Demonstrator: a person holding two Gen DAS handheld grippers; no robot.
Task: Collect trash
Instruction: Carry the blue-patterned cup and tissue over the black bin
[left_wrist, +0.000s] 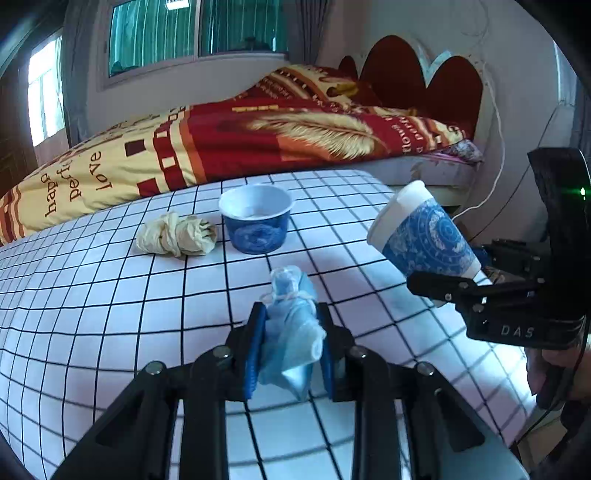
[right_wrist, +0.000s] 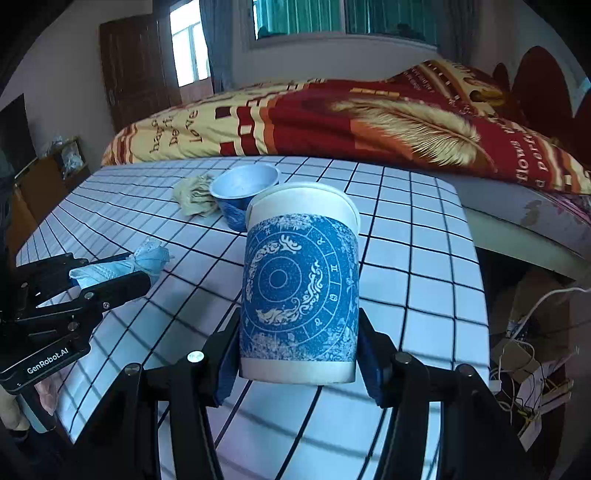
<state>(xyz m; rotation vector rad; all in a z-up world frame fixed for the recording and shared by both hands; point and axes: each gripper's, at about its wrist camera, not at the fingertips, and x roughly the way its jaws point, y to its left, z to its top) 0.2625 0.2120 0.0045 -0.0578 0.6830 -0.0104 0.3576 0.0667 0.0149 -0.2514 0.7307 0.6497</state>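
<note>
While both grippers hang above the table (left_wrist: 110, 295), each has something clamped. Left gripper (left_wrist: 290, 334): jaws narrow, blue pads pressed on both sides of a crumpled face mask (left_wrist: 291, 332), pale blue, soft pleated fabric, bunched and knotted with its white ear loop. It sits at lower centre of the left wrist view, clear of the tabletop. Right gripper (right_wrist: 297, 354): jaws at a middling width, pads against the lower sides of a paper cup (right_wrist: 301, 284). Cup is tall, tapered, white rim and base, blue band printed with a round zodiac pattern; held tilted, mouth pointing away, contents not visible. In the left wrist view it shows at right of frame, off the surface.

Tabletop: smooth white cover with a black grid. Remaining on it, toward upper centre: a short paper bowl (left_wrist: 255, 223), blue outside, white inside, upright, looks empty apart from a faint film at the bottom. Just left of it, a crumpled wad of paper (left_wrist: 177, 234), tan, twisted and creased. Behind the table, a bed with a quilt (left_wrist: 221, 140) in red and yellow.
</note>
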